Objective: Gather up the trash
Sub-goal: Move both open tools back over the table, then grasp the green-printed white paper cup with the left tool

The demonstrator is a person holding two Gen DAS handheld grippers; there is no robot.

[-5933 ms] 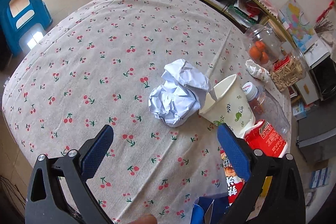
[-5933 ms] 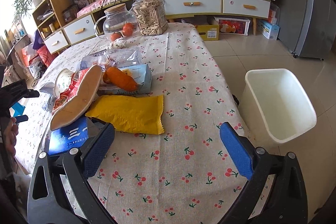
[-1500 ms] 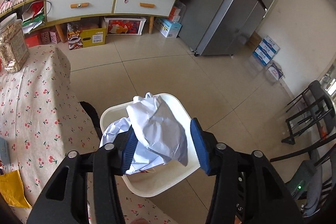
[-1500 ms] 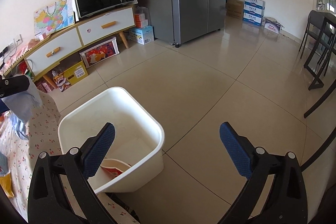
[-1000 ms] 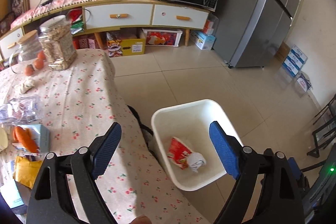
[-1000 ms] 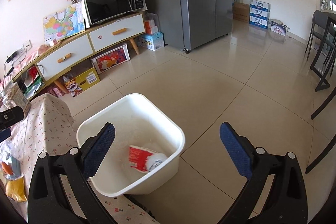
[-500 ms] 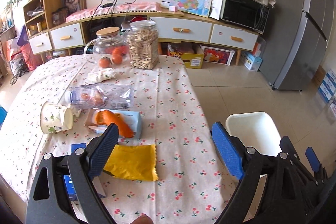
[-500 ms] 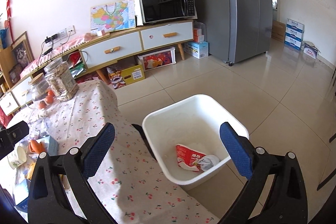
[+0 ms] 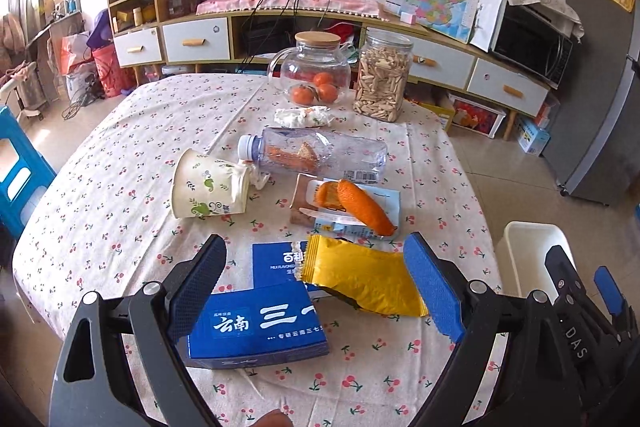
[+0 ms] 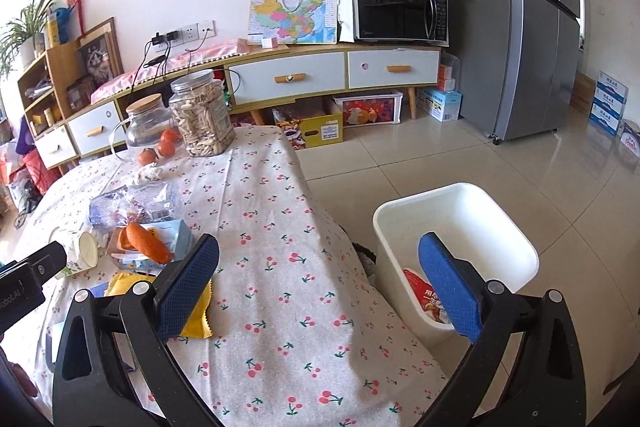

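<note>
Our left gripper (image 9: 314,281) hangs released over the yellow wrapper (image 9: 362,277), which we judge light, crinkly and slippery, best pinched across its flat middle

bare cloth (image 10: 288,267) right, litter pile (image 9: 320,211) left

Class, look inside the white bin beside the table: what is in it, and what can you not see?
In the white bin, a red printed wrapper lies at the bottom. The right gripper's blue pad and the bin's near wall hide the rest, so other contents cannot be confirmed.
</note>
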